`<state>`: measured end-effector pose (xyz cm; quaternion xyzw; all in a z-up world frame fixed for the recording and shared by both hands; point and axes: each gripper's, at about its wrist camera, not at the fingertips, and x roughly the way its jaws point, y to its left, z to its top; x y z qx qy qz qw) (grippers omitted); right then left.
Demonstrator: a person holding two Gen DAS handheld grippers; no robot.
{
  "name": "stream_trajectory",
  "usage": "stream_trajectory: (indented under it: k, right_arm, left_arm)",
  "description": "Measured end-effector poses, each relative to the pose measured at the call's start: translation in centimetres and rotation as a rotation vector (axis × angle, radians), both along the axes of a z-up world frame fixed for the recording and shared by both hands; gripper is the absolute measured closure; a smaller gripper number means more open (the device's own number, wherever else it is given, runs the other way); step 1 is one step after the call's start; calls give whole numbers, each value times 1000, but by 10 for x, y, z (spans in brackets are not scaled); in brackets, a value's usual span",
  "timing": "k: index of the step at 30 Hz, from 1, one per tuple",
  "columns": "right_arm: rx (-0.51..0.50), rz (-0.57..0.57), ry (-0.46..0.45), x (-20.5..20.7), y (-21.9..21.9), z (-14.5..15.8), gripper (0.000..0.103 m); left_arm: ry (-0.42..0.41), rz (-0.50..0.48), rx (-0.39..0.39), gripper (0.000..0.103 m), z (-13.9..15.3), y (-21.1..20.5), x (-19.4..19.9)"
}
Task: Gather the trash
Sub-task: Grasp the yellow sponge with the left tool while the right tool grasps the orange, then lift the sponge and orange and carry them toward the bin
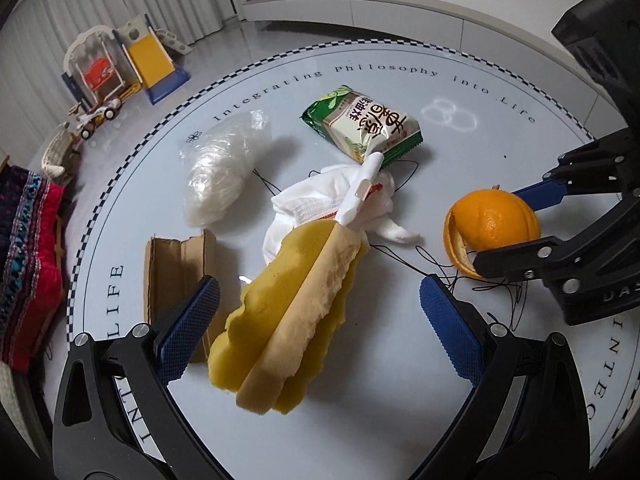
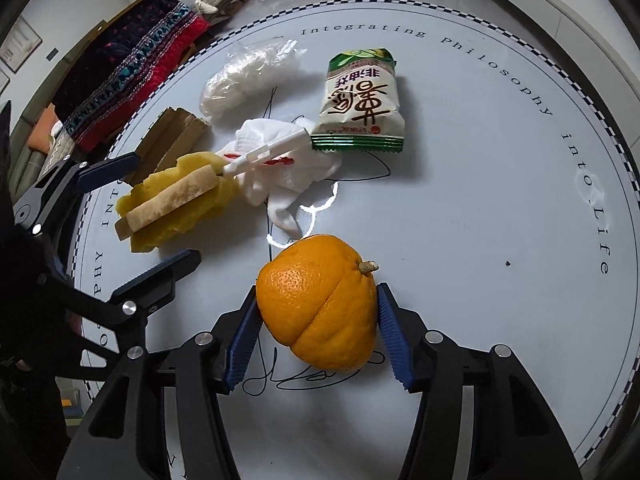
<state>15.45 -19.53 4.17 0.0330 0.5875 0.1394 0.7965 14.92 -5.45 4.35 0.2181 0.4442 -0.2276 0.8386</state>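
On the round white table (image 1: 460,80) lies trash. A yellow sponge brush (image 1: 292,320) with a white handle lies between the open fingers of my left gripper (image 1: 316,320), untouched by either pad. My right gripper (image 2: 316,332) has both blue pads against an orange peel (image 2: 320,304); the peel also shows in the left wrist view (image 1: 494,224). Behind are a crumpled white tissue (image 1: 320,200), a green snack packet (image 1: 364,124), a clear plastic bag (image 1: 220,176), a cardboard piece (image 1: 176,264) and black thread (image 1: 436,272).
The table carries printed lettering and a checkered rim (image 2: 624,152). Beyond it are a toy slide (image 1: 152,60), toy cars and a red patterned blanket (image 1: 28,260) at the left. The left gripper shows in the right wrist view (image 2: 140,216).
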Motion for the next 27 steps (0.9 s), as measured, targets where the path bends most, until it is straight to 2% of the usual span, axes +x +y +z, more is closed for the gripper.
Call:
stream_trajectory:
  k: [2, 4, 7, 15, 22, 27]
  right_arm:
    - [8, -1, -2, 0, -3, 0, 45]
    - [11, -2, -4, 0, -3, 0, 45]
    - [9, -1, -9, 0, -3, 0, 45]
    - [26, -19, -8, -6, -5, 1, 46]
    - [38, -17, -12, -22, -1, 11, 46]
    - [39, -6, -23, -35, 9, 21, 46]
  left_arm:
    - [25, 0, 17, 12, -8, 0, 7]
    - [55, 8, 38, 26, -16, 2, 15]
    - [59, 29, 84, 39, -25, 6, 20]
    - [88, 110, 51, 45, -19, 11, 17]
    - [118, 150, 16, 47, -11, 14, -13]
    - [124, 209, -51, 47, 1, 28, -36]
